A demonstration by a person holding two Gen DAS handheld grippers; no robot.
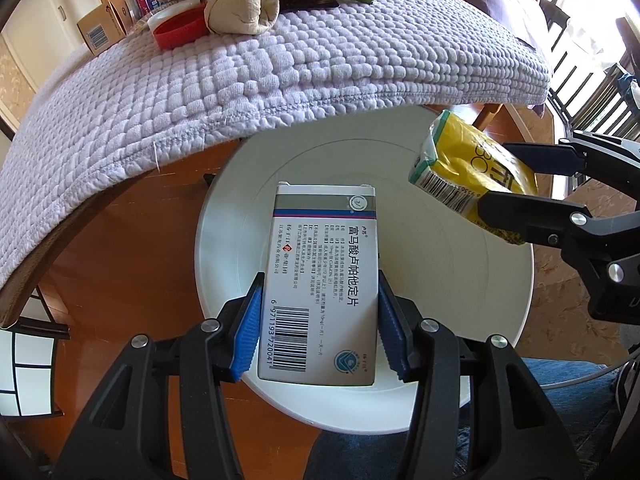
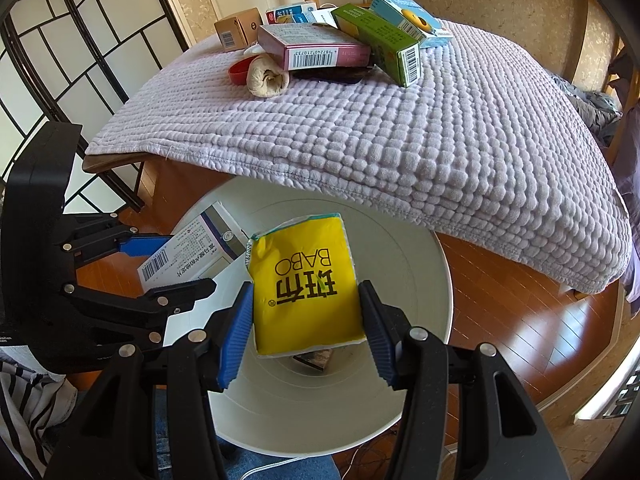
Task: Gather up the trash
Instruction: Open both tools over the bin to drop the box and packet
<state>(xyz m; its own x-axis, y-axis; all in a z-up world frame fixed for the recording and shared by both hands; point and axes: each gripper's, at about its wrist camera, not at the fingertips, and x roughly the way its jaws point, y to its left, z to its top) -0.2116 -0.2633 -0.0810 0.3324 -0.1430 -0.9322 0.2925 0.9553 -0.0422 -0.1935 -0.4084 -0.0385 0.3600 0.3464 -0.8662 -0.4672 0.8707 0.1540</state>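
A: What did the left claw [image 1: 318,322] have?

B: A flat white cardboard medicine box [image 1: 322,280] with a barcode and printed text, pinched across its narrow width by the ribbed blue pads [image 1: 246,342]. It hung over the open mouth of the round white plastic bin [image 1: 516,280], near the bin's left side in the right wrist view.

A: And the right claw [image 2: 306,328]?

B: It was closed on a yellow soft plastic tissue packet [image 2: 306,280], gripped at both side edges, over the middle of the bin.

A: How would they handle, in your judgement?

B: The box looked light, likely empty, with stiff faces that would cave under hard pressure; its glossy card could slip, so the long edges seemed the right hold. The packet looked lighter still, soft and crinkled, its film yielding between the pads, so a grip on the sides low on the pack suited it.

A: The bin itself?

B: Smooth, rigid, round-walled, with something dark and small lying at the bottom; I could not tell what.

A: What remained beyond the bin?

B: A worktop under a lilac waffle-textured blanket [image 2: 440,140], bumpy and thick. At its far end sat a pile: a green carton [image 2: 376,42], a pink carton [image 2: 312,46], a brown cardboard box [image 2: 238,30], a red plastic lid [image 2: 238,70] and a balled beige cloth [image 2: 266,76].
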